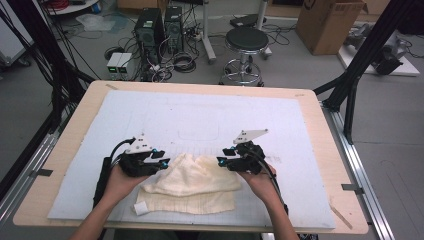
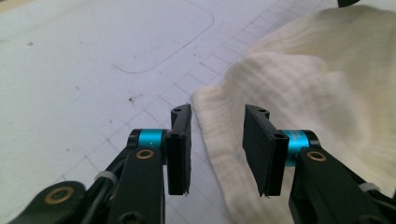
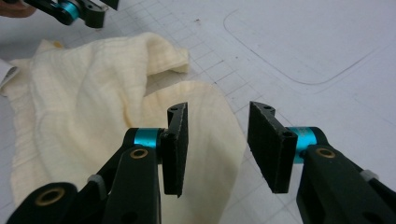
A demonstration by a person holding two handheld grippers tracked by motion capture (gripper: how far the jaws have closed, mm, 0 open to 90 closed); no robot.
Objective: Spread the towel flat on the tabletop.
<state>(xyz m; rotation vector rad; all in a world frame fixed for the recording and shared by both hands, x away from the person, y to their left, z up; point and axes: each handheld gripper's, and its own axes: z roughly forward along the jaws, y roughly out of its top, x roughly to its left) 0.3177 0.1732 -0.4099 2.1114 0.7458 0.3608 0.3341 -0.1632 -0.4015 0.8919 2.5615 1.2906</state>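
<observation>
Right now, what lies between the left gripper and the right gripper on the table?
In the high view, the cream cloth lies crumpled between the left gripper and the right gripper, on the white gridded mat. Both grippers are open.

A cream ribbed cloth (image 1: pixel 192 182) lies rumpled on the table's near edge. Its top layer is bunched over a flatter bottom layer, a small white tag at its left corner.

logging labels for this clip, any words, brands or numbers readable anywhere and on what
None can be read.
White tag on the cream cloth: too small to tell whether it bears print.
Dark mark on the cardboard box: too blurred to read.
Grid mat: lines, no lettering.
</observation>
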